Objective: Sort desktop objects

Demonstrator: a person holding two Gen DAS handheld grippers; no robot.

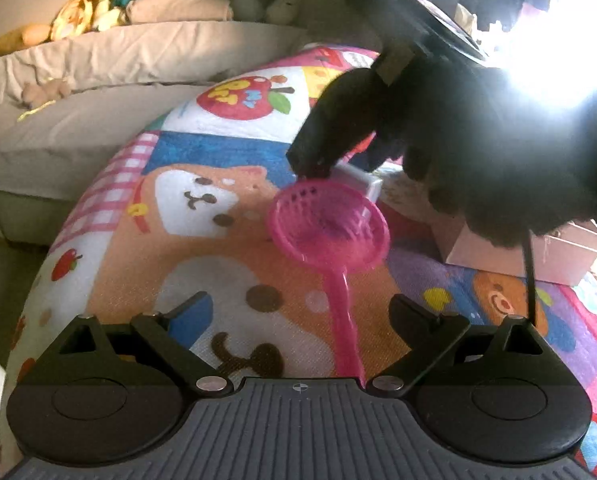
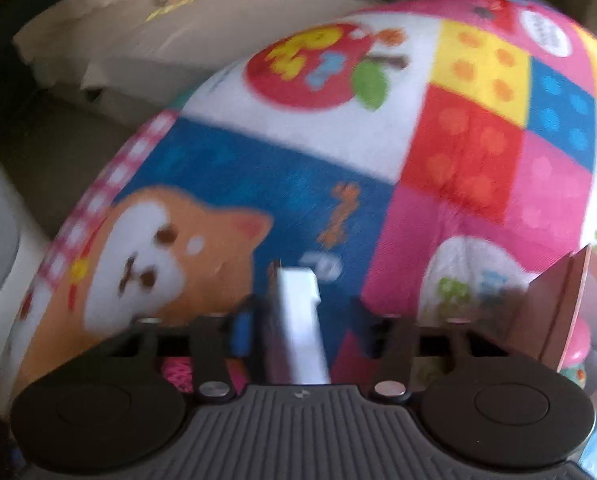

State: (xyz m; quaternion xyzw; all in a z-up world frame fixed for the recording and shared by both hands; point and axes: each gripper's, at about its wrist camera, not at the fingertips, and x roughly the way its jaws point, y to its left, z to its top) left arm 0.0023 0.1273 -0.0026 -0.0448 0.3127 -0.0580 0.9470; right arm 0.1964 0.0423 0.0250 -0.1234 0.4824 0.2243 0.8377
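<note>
Two grippers over patchwork play mat (image 1: 202, 152); mat edge curves off left toward beige sofa (image 1: 110, 60), open room on that side. Pink box (image 1: 554, 256) sits at mat's right, crowding your right flank. Pink toy strainer (image 1: 330, 224) lies mid-mat, handle running back between your left gripper (image 1: 298, 312) fingers, jaws wide, nothing touched. Your right gripper (image 2: 298, 320) narrow around small white block (image 2: 300, 320), just beyond strainer rim; blur hides whether pads press.
</note>
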